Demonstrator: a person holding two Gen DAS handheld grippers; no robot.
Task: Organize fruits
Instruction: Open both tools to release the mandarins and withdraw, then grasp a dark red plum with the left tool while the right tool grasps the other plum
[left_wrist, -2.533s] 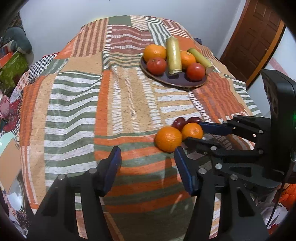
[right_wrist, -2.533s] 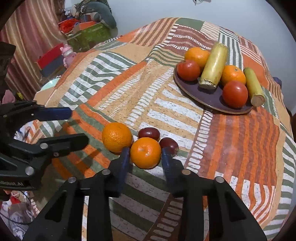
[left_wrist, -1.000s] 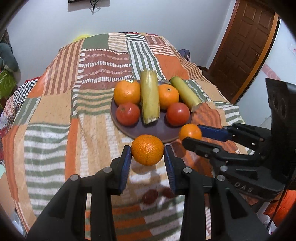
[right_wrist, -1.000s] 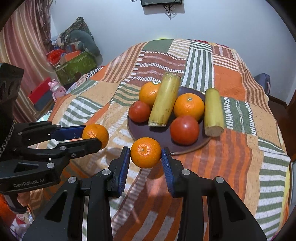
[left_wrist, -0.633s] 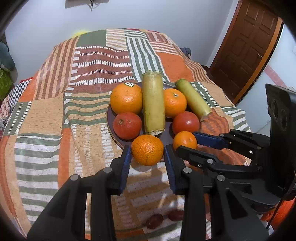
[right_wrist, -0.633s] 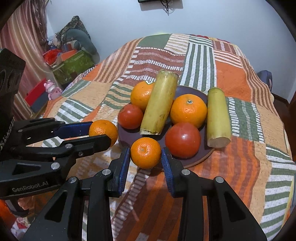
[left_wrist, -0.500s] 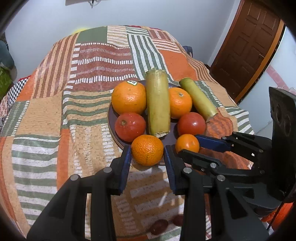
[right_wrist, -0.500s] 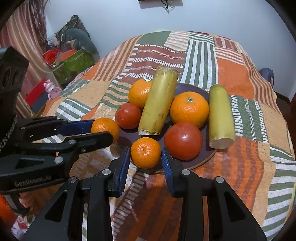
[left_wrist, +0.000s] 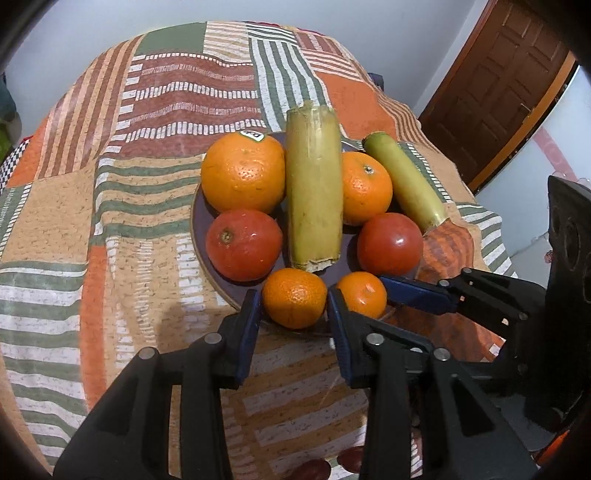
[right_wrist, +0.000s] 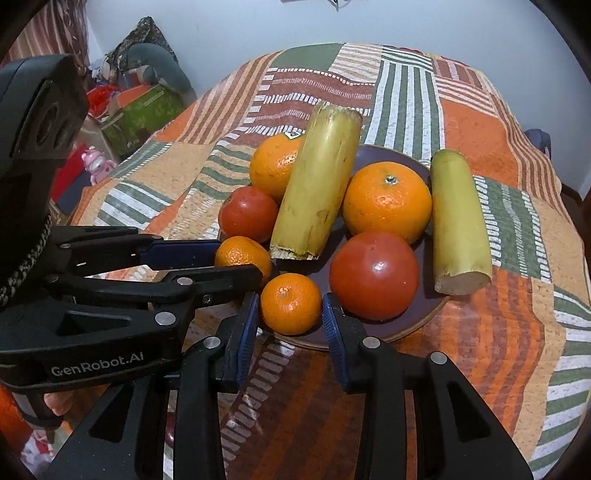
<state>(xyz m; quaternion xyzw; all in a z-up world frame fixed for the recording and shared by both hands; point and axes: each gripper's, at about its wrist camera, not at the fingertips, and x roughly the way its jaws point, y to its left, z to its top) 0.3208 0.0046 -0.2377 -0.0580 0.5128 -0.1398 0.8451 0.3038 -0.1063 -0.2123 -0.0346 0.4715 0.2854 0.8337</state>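
Now both mandarins sit low over the plate (left_wrist: 207, 266): left hand-held gripper (left_wrist: 293, 314) is opening around its mandarin (left_wrist: 294, 302), right hand-held gripper (right_wrist: 289, 319) apparently grips its mandarin (right_wrist: 290, 303); next, release and withdraw.

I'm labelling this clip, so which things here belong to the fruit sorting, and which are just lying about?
Part of the job:
- mandarin between the left hand-held gripper's opening jaws
- mandarin in the right hand-held gripper
- plate with oranges, tomatoes, cane pieces

Just lying about:
- pink toy
- green box
- door
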